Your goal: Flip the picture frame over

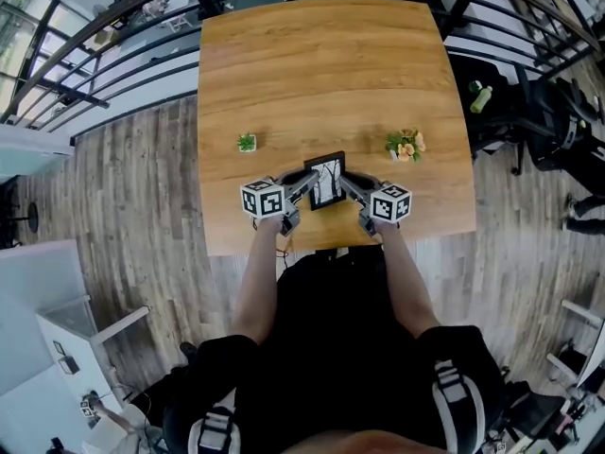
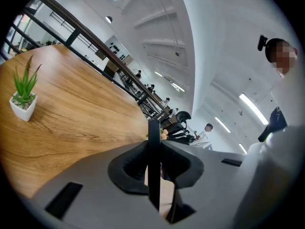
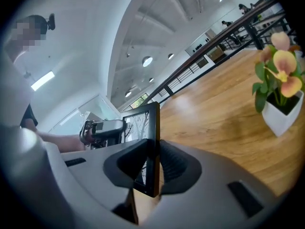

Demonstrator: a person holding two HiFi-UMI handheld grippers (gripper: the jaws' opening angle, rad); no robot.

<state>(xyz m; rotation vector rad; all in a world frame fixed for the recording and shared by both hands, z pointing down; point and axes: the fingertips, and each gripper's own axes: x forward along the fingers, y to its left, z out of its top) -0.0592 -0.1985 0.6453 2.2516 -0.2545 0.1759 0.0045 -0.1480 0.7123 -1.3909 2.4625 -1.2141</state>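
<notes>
I see right gripper (image 3: 153, 165) pinching black picture frame (image 3: 141, 123) by near edge, frame upright; left gripper (image 3: 106, 127) at far edge; potted flower (image 3: 281, 97) right, on wooden table (image 3: 214, 123).

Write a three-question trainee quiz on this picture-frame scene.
1. True or false: the black rectangular picture frame lies untouched on the wooden table.
2. Which white-potted plant stands on the right gripper's side? A spiky green plant; B orange-flowered plant; C neither.
3. Fill in: the left gripper's fingers are shut on the ___.
Key: 1 false, both grippers grip it; 2 B; 3 picture frame.
</notes>
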